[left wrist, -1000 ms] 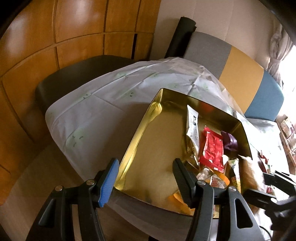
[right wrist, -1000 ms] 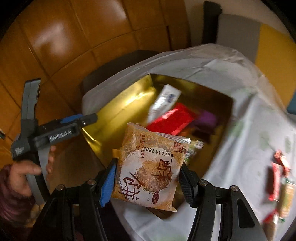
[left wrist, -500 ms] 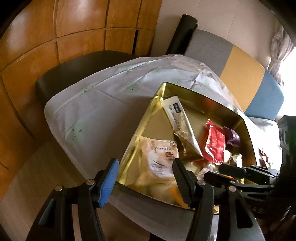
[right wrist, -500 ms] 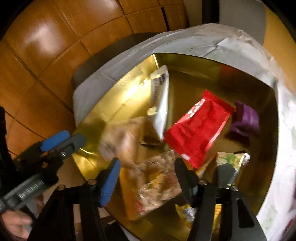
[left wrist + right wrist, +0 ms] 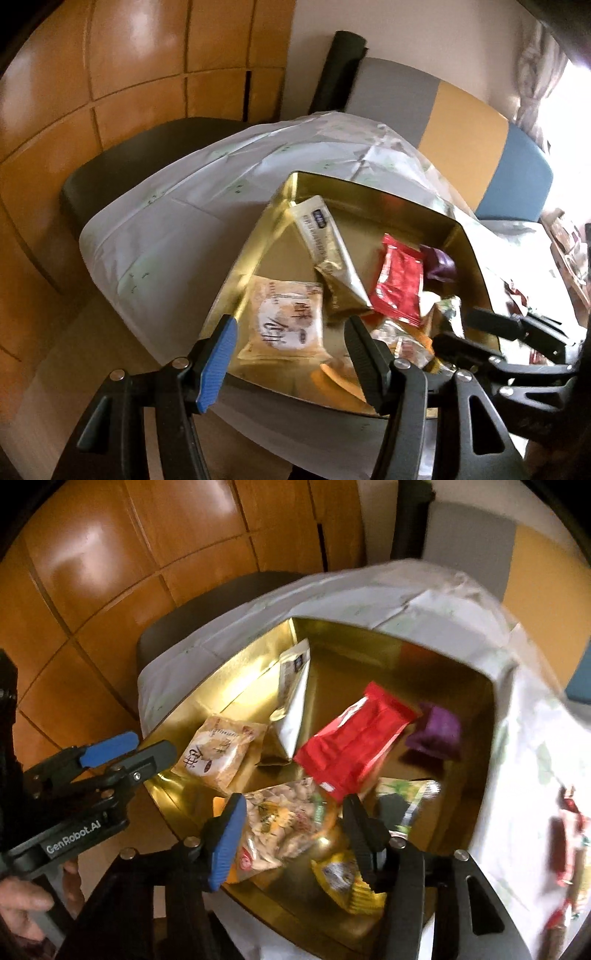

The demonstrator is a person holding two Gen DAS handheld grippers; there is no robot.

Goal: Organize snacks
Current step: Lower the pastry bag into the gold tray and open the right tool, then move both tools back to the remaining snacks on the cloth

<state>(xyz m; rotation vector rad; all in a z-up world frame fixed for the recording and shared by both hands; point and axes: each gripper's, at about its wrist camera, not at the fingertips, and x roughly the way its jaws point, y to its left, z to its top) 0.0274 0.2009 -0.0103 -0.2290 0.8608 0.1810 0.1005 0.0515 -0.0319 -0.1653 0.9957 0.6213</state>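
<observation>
Snacks in crinkly foil packets fill the gold metal tin [image 5: 480, 716]: light, slippery, crushable; pinch sealed edges. Left gripper [image 5: 291, 354] fingers wide, empty; right gripper [image 5: 291, 830] fingers opening, empty, above the tan biscuit packet [image 5: 219, 751].

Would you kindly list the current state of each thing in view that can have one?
Gold tin: lidless, holding snacks.
Cracker packet: lying flat in the tin, released.
Red packet: sealed, in the tin.
Left gripper: open, empty.
Right gripper: empty, jaws opening above the tin.
Loose snacks: on the tablecloth.
</observation>
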